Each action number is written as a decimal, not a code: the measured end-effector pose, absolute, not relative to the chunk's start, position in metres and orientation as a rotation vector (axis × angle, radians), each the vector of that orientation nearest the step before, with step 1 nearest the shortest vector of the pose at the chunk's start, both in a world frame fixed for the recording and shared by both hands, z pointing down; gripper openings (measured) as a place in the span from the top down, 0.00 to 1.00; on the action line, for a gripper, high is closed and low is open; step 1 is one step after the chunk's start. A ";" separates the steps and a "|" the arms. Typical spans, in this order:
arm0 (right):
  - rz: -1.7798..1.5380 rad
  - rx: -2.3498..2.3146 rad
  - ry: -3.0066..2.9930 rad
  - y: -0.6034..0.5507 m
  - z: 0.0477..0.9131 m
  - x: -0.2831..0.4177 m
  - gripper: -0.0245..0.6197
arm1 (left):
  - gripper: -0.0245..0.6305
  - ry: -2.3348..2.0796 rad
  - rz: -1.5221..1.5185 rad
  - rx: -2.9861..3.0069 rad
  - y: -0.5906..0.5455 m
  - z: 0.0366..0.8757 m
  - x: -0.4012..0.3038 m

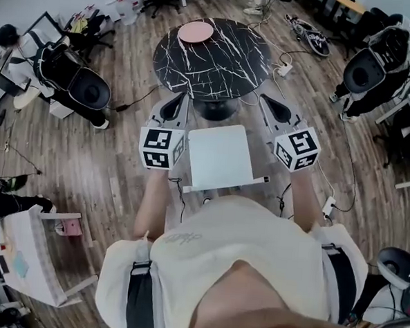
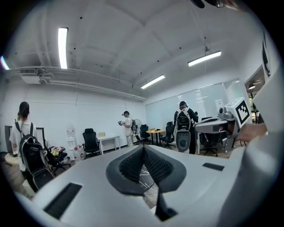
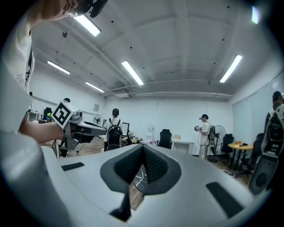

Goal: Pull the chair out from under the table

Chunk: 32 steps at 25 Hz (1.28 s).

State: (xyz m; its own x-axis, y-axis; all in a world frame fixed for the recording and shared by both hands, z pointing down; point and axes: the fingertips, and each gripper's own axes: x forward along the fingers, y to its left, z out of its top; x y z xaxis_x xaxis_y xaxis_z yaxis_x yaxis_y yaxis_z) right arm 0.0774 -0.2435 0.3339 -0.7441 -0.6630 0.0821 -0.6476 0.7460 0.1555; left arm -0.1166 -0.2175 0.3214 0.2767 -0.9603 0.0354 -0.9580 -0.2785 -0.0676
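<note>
White chair [image 1: 219, 157] stands clear of the black marble table [image 1: 211, 56], near the person | left gripper [image 1: 179, 101], right gripper [image 1: 268, 101]: jaws together, empty, flanking the seat | pull looks complete

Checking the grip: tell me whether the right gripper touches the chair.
Apart. The head view shows floor between right gripper and chair; its fingers are shut, empty.

Glossy marble-look table [image 1: 221, 64], wood-plank floor [image 1: 122, 155], matt white chair [image 1: 219, 157]
</note>
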 end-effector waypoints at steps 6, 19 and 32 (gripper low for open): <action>-0.096 1.068 -2.780 -0.236 0.363 0.081 0.95 | 0.93 1.913 -0.134 -2.493 -0.211 0.347 -0.120; -0.096 1.063 -2.771 -0.237 0.367 0.078 0.95 | 0.93 1.888 -0.165 -2.500 -0.218 0.349 -0.120; -0.062 1.028 -2.761 -0.232 0.384 0.066 0.95 | 0.93 1.921 -0.200 -2.531 -0.207 0.370 -0.125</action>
